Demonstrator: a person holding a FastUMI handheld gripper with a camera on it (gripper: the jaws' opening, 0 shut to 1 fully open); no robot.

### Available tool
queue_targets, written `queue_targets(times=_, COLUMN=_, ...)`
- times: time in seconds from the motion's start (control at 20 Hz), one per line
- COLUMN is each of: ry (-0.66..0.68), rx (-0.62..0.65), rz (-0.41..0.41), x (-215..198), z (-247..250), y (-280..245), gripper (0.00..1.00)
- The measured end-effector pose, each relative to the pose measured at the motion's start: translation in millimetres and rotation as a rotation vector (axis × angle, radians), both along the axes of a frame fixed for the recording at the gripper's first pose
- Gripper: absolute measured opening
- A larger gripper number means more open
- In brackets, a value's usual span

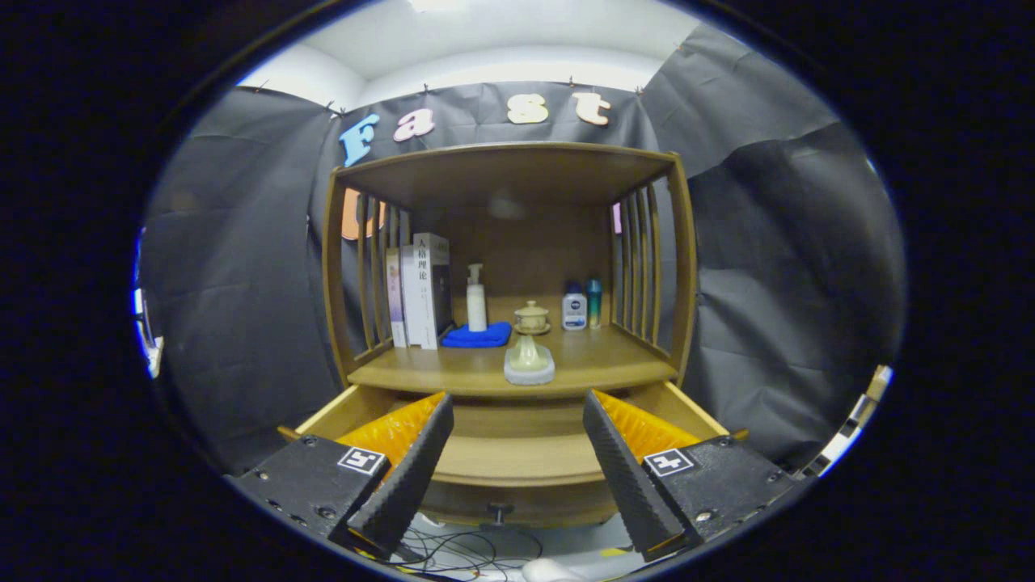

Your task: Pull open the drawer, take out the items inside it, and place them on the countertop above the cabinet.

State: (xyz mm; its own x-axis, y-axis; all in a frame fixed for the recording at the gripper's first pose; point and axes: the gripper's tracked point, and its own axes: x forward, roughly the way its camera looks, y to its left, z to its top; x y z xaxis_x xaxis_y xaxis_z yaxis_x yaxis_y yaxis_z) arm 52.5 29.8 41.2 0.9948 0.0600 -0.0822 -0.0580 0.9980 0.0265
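wide apart, the two jaws of the gripper (517, 420) hold nothing, and there is a big gap between the fingers (408, 477).

right below the fingers, some thin dark wires (453, 554) lie on the pale floor.

between the fingers and just ahead of them is the drawer (517, 461). it is made of wood and it is pulled out toward the gripper. its front has a small dark knob (500, 511) in the middle. the part of the drawer that shows between the fingers is bare wood. the fingers hide the sides of the drawer, so what lies there cannot be told.

just beyond the drawer is the countertop (453, 376) of the wooden cabinet (683, 267). a small pale thing on a round white base (529, 361) stands near the front edge of the countertop, in the middle. behind it is a little pale jar with a lid (531, 317). to the left of the jar, a white pump bottle (476, 299) stands on a folded blue cloth (479, 335). more to the left, some books (420, 291) stand up against the side bars. to the right of the jar stand a small white bottle with a blue cap (574, 307) and a thin teal bottle (594, 303), just beside each other.

behind the cabinet hangs a black cloth wall (768, 242).
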Motion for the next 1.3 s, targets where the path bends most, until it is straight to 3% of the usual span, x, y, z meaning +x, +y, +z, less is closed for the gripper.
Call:
queue_targets(times=0.3, ry=0.091, rx=0.034, rz=-0.002, x=-10.2, z=-94.9, y=-1.8, gripper=1.0)
queue_targets(times=0.6, ry=0.139, rx=-0.024, rz=0.002, x=9.6, z=-140.1, y=9.9, gripper=1.0)
queue_targets(times=1.3, ry=0.095, rx=-0.035, rz=-0.012, x=26.5, z=-146.4, y=24.7, gripper=1.0)
